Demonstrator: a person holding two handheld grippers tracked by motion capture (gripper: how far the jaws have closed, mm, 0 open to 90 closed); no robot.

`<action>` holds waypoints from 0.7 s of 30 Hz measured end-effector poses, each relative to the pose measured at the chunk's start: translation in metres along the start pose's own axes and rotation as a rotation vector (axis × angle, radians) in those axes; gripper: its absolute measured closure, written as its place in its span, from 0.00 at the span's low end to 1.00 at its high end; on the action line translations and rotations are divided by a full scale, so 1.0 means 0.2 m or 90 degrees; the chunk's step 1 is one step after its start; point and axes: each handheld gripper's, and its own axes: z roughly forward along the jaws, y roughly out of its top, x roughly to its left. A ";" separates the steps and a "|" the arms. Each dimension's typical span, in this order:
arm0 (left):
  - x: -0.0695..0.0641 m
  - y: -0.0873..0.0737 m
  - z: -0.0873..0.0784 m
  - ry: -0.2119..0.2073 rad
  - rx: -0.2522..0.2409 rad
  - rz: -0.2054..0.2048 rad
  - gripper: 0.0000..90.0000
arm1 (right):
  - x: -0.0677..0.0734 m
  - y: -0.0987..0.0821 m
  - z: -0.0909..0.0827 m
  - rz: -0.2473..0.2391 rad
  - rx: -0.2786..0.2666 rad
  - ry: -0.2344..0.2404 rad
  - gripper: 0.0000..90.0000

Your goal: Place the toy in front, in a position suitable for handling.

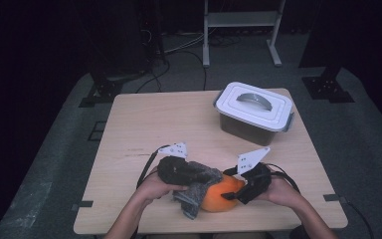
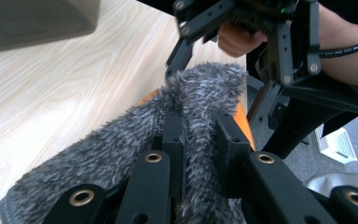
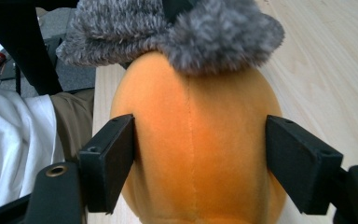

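A pale wooden desk [image 1: 144,124] sits in a dark room, grey floor around it. Left tool [image 2: 200,135] is clamped tight on the fuzzy grey cloth [image 2: 121,140]; right tool [image 3: 198,154] squeezes the round orange plush toy [image 3: 196,140] between its pads, cloth draped just ahead.
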 end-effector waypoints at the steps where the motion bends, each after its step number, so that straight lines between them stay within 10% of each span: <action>1: 0.00 0.00 0.00 0.002 0.002 0.000 0.85 | 0.00 0.00 0.01 -0.002 -0.002 0.004 0.32; 12: 0.06 -0.10 -0.06 0.009 -0.015 -0.035 0.85 | -0.01 -0.11 -0.04 -0.032 -0.020 0.010 0.51; 21: -0.02 0.01 0.00 -0.023 -0.020 0.005 0.85 | -0.01 -0.04 0.00 -0.047 -0.030 0.003 0.53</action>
